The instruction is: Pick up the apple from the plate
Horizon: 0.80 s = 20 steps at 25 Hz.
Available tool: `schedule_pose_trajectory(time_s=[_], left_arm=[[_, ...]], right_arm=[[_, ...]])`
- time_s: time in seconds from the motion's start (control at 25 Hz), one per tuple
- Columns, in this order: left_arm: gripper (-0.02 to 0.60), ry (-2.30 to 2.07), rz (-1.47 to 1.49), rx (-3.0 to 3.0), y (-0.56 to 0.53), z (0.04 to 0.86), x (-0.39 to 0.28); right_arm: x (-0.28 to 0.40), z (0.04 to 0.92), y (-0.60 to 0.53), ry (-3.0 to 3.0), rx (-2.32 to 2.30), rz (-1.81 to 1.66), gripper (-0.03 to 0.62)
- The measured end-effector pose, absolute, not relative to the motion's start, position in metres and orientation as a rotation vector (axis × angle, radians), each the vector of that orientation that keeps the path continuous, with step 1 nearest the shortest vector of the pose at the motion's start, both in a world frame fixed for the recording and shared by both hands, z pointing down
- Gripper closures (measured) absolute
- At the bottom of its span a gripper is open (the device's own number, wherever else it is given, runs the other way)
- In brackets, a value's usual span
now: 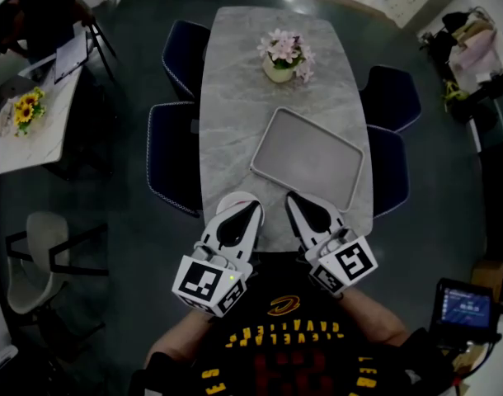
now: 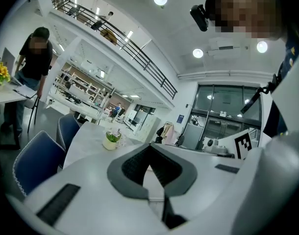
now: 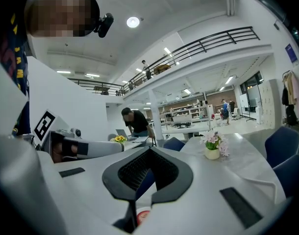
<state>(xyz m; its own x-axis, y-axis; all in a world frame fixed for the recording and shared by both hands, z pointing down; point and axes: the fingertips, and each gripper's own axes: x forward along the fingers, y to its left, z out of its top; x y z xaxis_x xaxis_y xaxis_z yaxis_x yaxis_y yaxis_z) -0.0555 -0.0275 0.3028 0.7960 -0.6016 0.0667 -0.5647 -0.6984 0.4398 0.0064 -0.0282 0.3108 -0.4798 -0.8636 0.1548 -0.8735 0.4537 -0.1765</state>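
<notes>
Yellow lettering (image 1: 276, 330) ran upside down across the wearer's dark shirt, too blurred for me to read. Each gripper's cube carried black square markers. The left gripper (image 1: 253, 206) had its jaws pressed together with nothing between them, its tips over the near end of the grey table (image 1: 235, 97). The right gripper (image 1: 291, 198), just beside it, was likewise closed on nothing. A white round thing with a red patch (image 1: 228, 198) peeked from under the left jaws. I could not tell whether it was the plate with the apple.
</notes>
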Motion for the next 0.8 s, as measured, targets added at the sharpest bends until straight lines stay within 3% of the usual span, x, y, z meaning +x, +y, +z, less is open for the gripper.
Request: schedule_pose_trajectory(time_s=[0.8], left_arm=[[0.580, -0.841, -0.018, 2.635, -0.008, 0.296, -0.033]], right_arm=[[0.022, 0.305, -0.006, -2.637, 1.651, 0.273, 0.588]])
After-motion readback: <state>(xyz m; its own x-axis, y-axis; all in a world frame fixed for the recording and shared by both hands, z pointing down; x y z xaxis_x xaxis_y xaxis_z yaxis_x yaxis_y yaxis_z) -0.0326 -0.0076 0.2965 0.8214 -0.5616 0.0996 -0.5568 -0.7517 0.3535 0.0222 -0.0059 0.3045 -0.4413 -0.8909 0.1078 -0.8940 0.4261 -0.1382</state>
